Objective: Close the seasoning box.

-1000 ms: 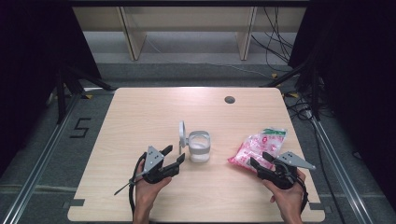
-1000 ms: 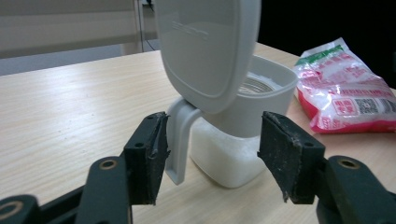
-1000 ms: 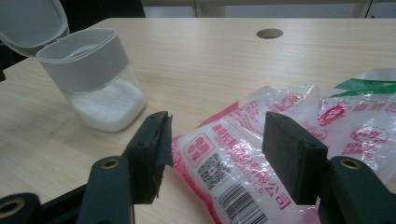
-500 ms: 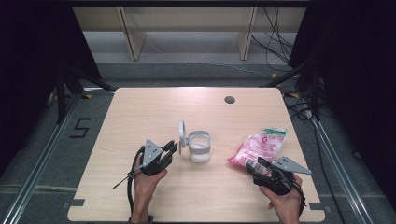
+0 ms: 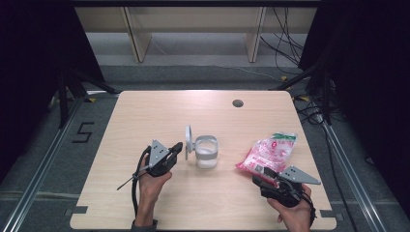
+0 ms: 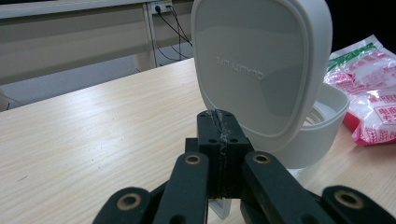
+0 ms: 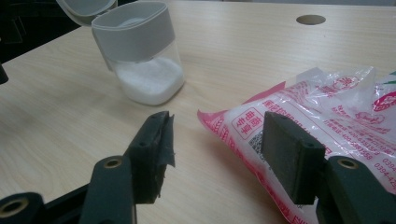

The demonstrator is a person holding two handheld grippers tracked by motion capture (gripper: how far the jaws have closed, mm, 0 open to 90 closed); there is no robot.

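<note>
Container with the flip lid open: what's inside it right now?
The container holds white granules filling roughly its lower part, seen through the clear wall. Its grey collar hides anything higher inside.

high view: even overhead light on the counter (image 5: 159, 116), pale wood bright, surroundings falling to near black at both sides. shadows beneath objects short and soft. picture slightly soft throughout. left gripper view: white lid (image 6: 259, 70) evenly lit, faint sheen on the wood grain, near black links out of focus. right gripper view: mild glare on the plastic bag (image 7: 336, 112), foreground blurred, far edge soft.
</note>
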